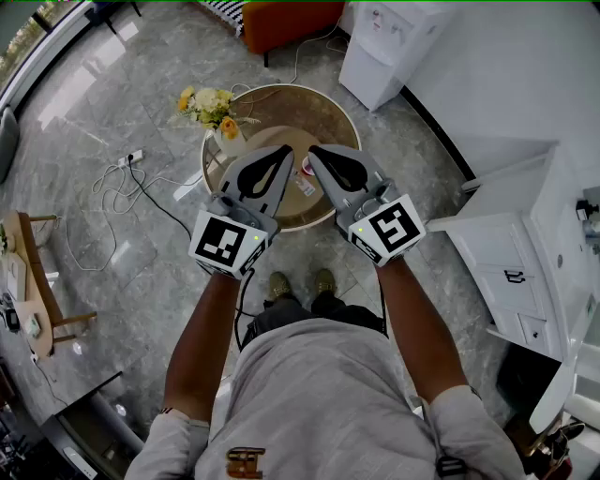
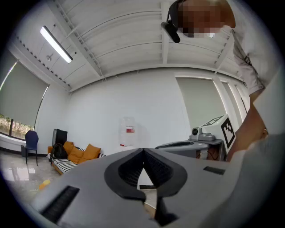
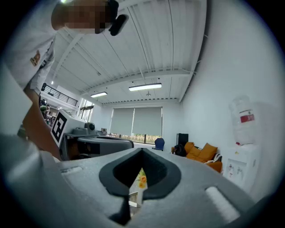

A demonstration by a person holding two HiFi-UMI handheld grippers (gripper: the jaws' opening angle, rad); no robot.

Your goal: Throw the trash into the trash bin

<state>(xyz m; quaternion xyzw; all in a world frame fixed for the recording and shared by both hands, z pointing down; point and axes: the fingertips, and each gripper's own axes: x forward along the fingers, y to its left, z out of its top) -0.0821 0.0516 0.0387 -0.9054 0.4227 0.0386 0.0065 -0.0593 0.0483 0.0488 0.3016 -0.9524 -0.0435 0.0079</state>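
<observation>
Approach step — nothing is picked up yet; the left gripper (image 1: 282,154) and right gripper (image 1: 318,152) hover level above the round surface (image 1: 314,112), both pairs of fingers pressed together and empty; a small piece of trash (image 1: 305,181) lies on it between their tips; next, one pair must open and come down on it — no trash bin shows.

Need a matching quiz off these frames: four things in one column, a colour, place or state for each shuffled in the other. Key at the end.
Things:
1. flowers
2. sofa
3. water dispenser
4. left gripper

Descriptions:
A. orange, at the top edge of the head view
B. jaws shut, nothing between them
C. yellow, on the round table
D. white, upper right of the head view

Pairs: 1-C; 2-A; 3-D; 4-B
</observation>
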